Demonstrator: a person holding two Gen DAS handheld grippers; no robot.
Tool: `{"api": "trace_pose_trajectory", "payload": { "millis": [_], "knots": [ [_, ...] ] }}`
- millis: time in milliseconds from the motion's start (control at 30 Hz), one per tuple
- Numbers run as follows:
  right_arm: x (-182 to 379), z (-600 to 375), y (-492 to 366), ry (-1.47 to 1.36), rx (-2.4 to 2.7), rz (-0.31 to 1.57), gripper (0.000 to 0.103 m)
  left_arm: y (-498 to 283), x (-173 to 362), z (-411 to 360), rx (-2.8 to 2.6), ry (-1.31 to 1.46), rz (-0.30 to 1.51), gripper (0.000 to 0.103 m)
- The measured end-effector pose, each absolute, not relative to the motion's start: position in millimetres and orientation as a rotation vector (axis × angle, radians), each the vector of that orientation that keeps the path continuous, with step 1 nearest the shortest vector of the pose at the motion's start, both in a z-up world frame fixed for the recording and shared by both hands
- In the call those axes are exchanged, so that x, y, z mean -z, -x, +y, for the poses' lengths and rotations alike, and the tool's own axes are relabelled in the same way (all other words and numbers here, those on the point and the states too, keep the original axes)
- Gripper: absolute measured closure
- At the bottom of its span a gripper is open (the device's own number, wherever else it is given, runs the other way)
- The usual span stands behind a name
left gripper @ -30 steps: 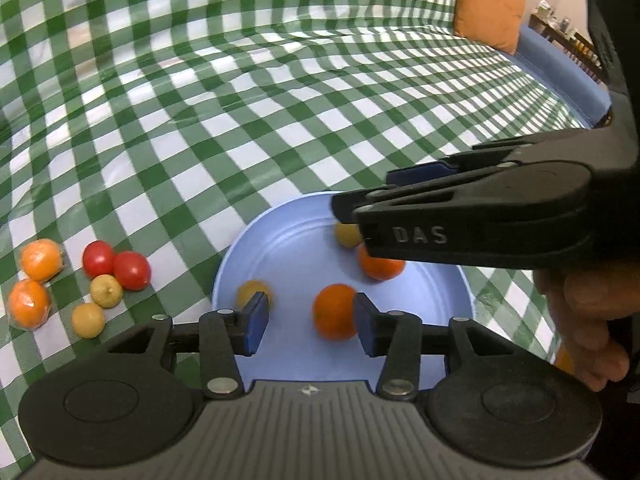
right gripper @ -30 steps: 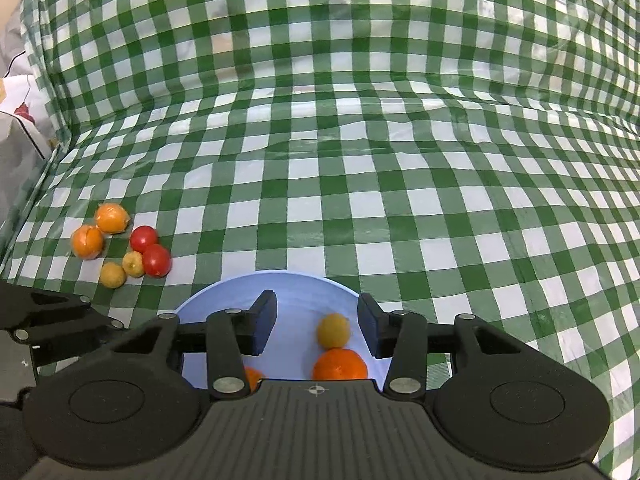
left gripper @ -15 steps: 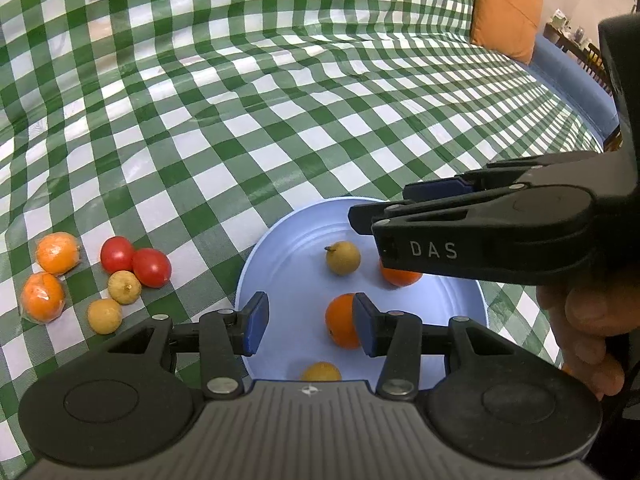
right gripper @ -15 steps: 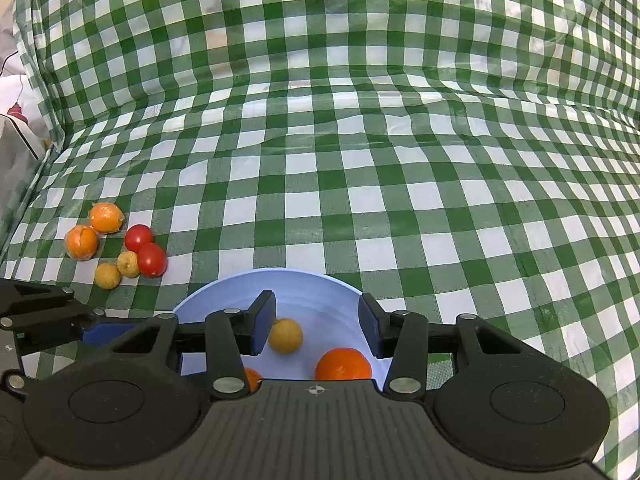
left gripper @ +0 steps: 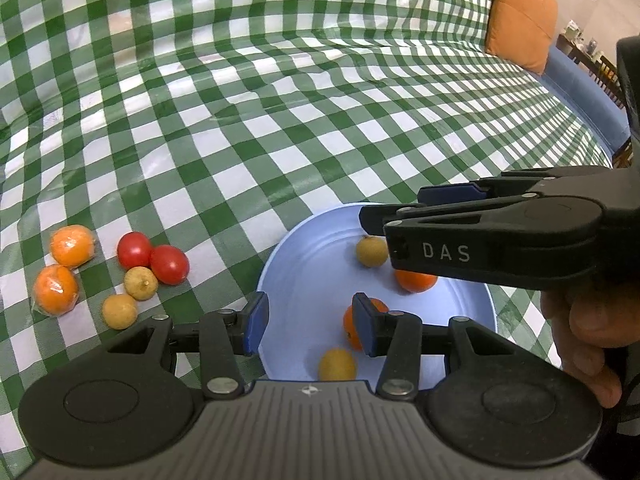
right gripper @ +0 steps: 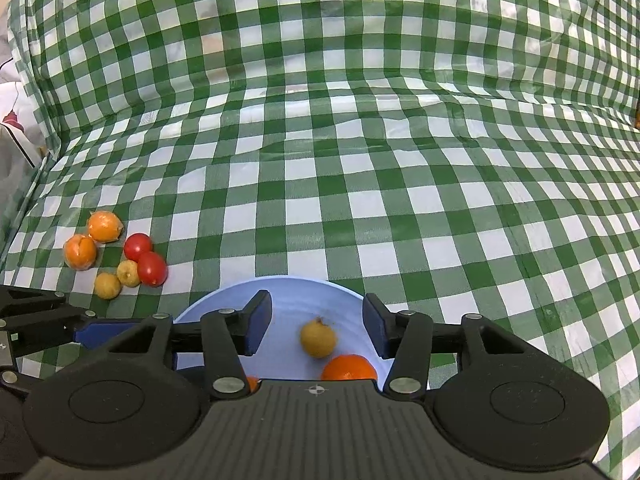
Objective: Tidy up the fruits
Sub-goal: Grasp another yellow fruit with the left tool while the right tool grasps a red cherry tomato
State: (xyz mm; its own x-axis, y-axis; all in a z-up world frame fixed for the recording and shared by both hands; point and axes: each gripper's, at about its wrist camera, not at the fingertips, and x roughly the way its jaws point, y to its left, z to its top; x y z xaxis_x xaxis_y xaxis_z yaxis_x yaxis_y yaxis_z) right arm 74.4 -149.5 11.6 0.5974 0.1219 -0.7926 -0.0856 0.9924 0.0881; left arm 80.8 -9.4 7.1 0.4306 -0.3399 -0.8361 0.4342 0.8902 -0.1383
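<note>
On the green-checked tablecloth [left gripper: 248, 128] sits a pale blue plate [left gripper: 304, 280], four fruits lying loose in it. Left wrist view: two oranges, one at mid-plate [left gripper: 349, 326] partly behind the left gripper's finger, the other [left gripper: 416, 281] further right under the right gripper's body; two small yellow fruits, one toward the far side [left gripper: 372, 252], one at the near rim [left gripper: 337, 365].

Off the plate, well to its left, a cluster of six waits on the cloth: two oranges that look film-wrapped [left gripper: 72, 245] [left gripper: 55, 289], two red tomatoes touching each other [left gripper: 134, 249] [left gripper: 169, 264], two more small yellow fruits [left gripper: 140, 283] [left gripper: 119, 311].

Left gripper [left gripper: 308, 328]: jaws apart at a middling gap, nothing between them, poised over the plate's left half. Right gripper [right gripper: 317, 328]: jaws likewise parted and empty, hovering above the plate; in its own view the far yellow fruit [right gripper: 318, 338] shows below the gap, not pinched. The person's hand [left gripper: 588, 332] grips the right tool's handle at the frame's right edge.

Judgement: four of ten visible fruits are plated, so under halfway if the plate is the destination. Whether sorting by kind is intended cannot be told; the plate holds a mix. Remaining work appears to be ferrying the left-hand cluster across. An orange cushion [left gripper: 520, 16] lies beyond the far edge.
</note>
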Motion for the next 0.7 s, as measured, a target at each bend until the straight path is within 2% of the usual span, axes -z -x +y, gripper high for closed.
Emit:
{"api": "trace_pose_trajectory", "payload": {
  "millis": [167, 333, 433, 500, 533, 567, 700],
  "knots": [
    [-15.0, -144.2, -76.1, -0.053, -0.114, 0.906, 0.051, -83.7, -8.3, -0.4, 0.444, -0.096, 1.010, 0.057],
    [-16.6, -135.8, -76.2, -0.063, -0.113, 0.894, 0.051, -89.5, -12.9, 16.4, 0.385, -0.076, 0.999, 0.076],
    [-18.9, -130.3, -75.9, -0.077, -0.109, 0.869, 0.051, -101.0, -19.5, 46.2, 0.295, -0.023, 0.995, 0.079],
    [-19.5, -127.4, -76.5, -0.093, -0.111, 0.861, 0.058, -111.5, -23.3, 75.6, 0.210, 0.045, 1.000, 0.079],
    [-20.0, -125.6, -76.7, -0.103, -0.117, 0.855, 0.068, -116.1, -24.1, 90.7, 0.168, 0.082, 1.004, 0.079],
    [-20.8, -123.5, -76.7, -0.116, -0.128, 0.848, 0.074, -120.1, -24.4, 105.1, 0.125, 0.118, 1.009, 0.079],
    [-23.4, -111.8, -77.3, -0.142, -0.180, 0.824, 0.077, -127.9, -23.8, 146.9, 0.000, 0.235, 1.026, 0.078]
  ]
}}
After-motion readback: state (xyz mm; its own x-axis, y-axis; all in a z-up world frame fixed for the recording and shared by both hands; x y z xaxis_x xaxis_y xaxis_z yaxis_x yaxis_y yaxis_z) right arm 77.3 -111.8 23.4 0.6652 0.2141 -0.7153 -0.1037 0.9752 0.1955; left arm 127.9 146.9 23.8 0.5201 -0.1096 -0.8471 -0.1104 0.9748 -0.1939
